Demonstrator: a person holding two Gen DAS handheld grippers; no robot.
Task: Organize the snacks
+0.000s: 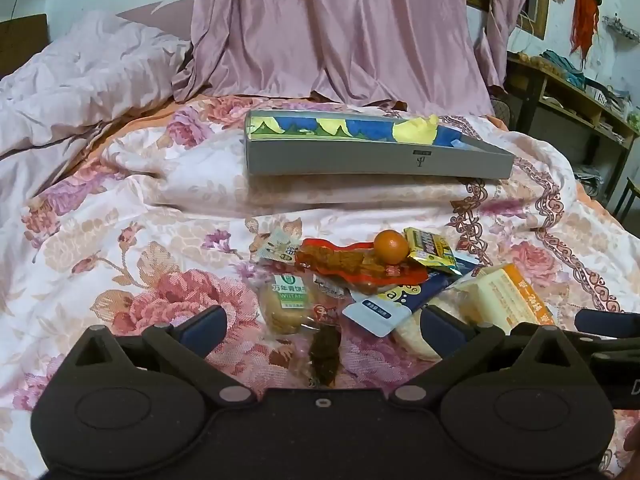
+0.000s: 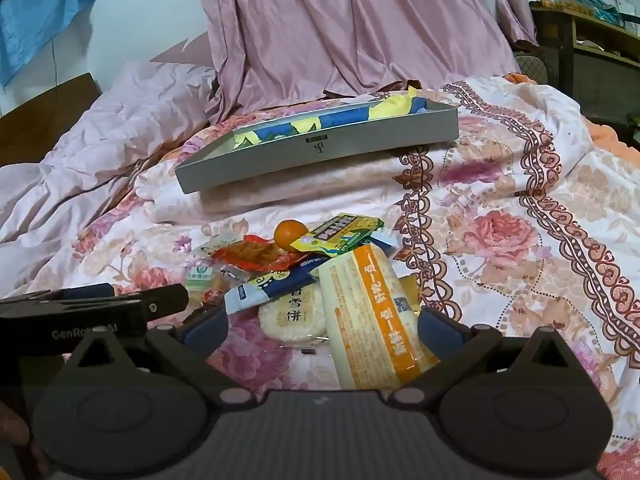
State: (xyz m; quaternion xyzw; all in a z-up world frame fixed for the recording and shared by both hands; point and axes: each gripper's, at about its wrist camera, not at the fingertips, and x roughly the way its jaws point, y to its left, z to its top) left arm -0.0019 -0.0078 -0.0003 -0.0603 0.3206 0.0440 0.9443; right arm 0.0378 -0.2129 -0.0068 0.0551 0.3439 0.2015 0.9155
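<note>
A floral quilt covers the bed and carries everything else; behind it at the far side hangs a pink curtain, with a crumpled pink duvet heaped at the far left. On a folded rise of the quilt, far from the cameras, sits a long grey tray with a blue and yellow lining; nothing can be seen inside it.

Nearer, in the middle of the quilt, lies the heap of snacks. The largest is an orange and cream packet at the right of the pile, lying between the fingers of the right gripper, whose jaws are spread wide and do not visibly press it. Just left of it is a round rice cracker pack, partly under a blue and white sachet. A red pouch lies across the far part of the pile, with a small orange fruit resting at its far edge and a yellow-green packet just right of the fruit. At the left of the pile is a biscuit pack with a green label, and nearest of all a small dark wrapped piece.

The left gripper hangs over the near edge of the pile, jaws spread, holding nothing; the dark piece lies between its fingers.
</note>
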